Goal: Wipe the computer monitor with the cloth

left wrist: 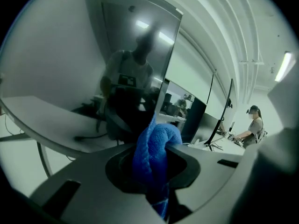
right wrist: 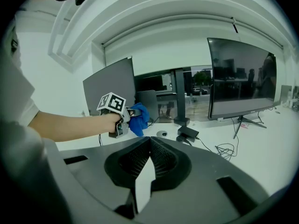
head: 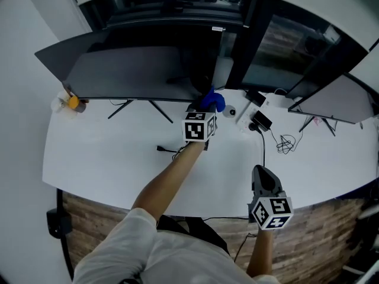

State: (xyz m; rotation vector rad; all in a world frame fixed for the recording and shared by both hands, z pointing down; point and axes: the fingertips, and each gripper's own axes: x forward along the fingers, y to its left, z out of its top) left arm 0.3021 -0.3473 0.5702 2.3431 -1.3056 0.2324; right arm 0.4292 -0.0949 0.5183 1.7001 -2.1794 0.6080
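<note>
A wide dark monitor (head: 127, 70) stands at the back left of the white desk (head: 118, 158). My left gripper (head: 204, 106) is shut on a blue cloth (head: 213, 100), held just off the monitor's right lower corner. In the left gripper view the blue cloth (left wrist: 156, 148) bulges between the jaws, close in front of the monitor's glossy screen (left wrist: 93, 78). My right gripper (head: 263, 176) hangs near the desk's front edge, jaws touching with nothing in them. The right gripper view shows the left gripper (right wrist: 127, 116) with the cloth (right wrist: 139, 117) beside the monitor (right wrist: 110, 90).
A second monitor (head: 337, 99) stands at the right, with a coiled cable (head: 285, 142) and a black adapter (head: 261, 122) before it. A small round puck (head: 231, 112) lies near the cloth. An orange object (head: 73, 102) sits at the desk's left end. A person (left wrist: 254, 122) works far off.
</note>
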